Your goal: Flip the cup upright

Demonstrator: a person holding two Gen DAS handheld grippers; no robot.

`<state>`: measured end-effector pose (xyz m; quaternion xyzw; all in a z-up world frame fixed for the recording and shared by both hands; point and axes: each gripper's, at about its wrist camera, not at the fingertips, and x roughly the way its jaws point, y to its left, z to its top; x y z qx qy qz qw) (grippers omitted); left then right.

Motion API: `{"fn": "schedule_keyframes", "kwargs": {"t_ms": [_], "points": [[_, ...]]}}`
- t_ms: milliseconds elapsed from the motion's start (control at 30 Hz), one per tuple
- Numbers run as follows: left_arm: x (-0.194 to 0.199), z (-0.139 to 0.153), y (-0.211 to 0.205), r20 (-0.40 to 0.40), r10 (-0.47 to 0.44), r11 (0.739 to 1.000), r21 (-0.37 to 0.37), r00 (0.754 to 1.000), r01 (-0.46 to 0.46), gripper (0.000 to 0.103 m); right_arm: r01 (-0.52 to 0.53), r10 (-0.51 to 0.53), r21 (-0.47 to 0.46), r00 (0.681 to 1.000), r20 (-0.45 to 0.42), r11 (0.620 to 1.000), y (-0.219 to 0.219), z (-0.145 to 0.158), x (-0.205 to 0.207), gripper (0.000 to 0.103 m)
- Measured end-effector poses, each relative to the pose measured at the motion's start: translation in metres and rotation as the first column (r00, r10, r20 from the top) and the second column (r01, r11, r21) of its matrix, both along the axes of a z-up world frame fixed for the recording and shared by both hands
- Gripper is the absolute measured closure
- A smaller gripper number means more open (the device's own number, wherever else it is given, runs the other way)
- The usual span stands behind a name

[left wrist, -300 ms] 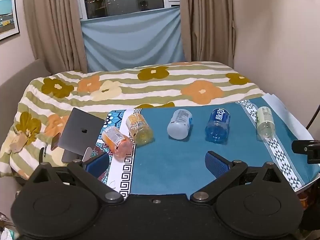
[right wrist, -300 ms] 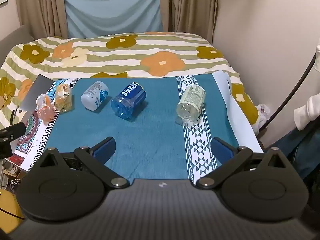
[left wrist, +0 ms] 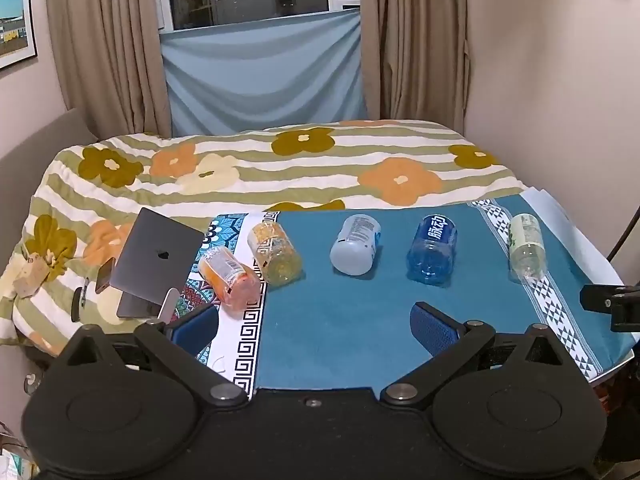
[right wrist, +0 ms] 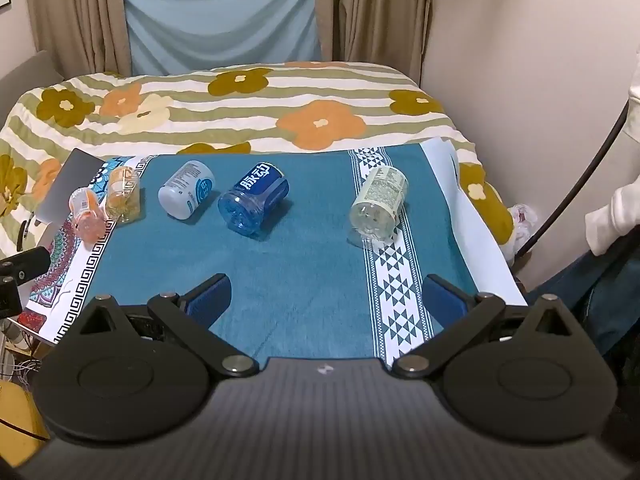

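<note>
All five cups are lying on their sides on the teal cloth (right wrist: 320, 280), long axes running roughly toward the bed: orange cup (left wrist: 229, 277), yellow cup (left wrist: 274, 253), white cup (left wrist: 355, 244), blue cup (left wrist: 432, 249), pale green cup (right wrist: 379, 207). Closed bases face the cameras. Left gripper (left wrist: 314, 322) and right gripper (right wrist: 326, 296) are both spread wide, holding nothing. Basically nothing's shifted since the earlier frame.
</note>
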<state>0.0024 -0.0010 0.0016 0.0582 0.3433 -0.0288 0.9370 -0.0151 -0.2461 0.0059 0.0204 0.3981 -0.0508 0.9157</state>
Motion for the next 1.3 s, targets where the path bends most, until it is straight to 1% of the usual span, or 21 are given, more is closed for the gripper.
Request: {"fn": "schedule_keyframes", "kwargs": {"t_ms": [100, 233, 800, 1000, 1300], "points": [[0.0006, -0.0003, 0.0001, -0.002, 0.003, 1.000, -0.003, 1.000, -0.003, 0.000, 0.000, 0.000, -0.005, 1.000, -0.008, 1.000, 0.0012, -0.0020, 0.0072, 0.000], [0.0011, -0.0010, -0.0010, -0.003, 0.000, 1.000, -0.003, 1.000, 0.000, 0.000, -0.003, 0.003, -0.004, 1.000, -0.007, 1.000, -0.0006, 0.0015, 0.0037, 0.000], [-0.0006, -0.0004, -0.0018, -0.012, -0.001, 1.000, -0.014, 1.000, 0.001, 0.000, -0.007, 0.007, 0.008, 1.000, -0.004, 1.000, 0.0068, -0.0022, 0.0036, 0.000], [0.0007, 0.0006, -0.0019, -0.015, -0.002, 0.999, -0.032, 1.000, 0.002, 0.000, -0.008, 0.008, 0.008, 1.000, -0.005, 1.000, 0.0066, -0.0021, 0.0039, 0.000], [0.0019, 0.0014, -0.0015, -0.017, 0.002, 1.000, -0.030, 1.000, -0.002, 0.000, -0.013, 0.013, 0.009, 1.000, -0.008, 1.000, 0.0076, -0.0013, 0.0031, 0.000]]}}
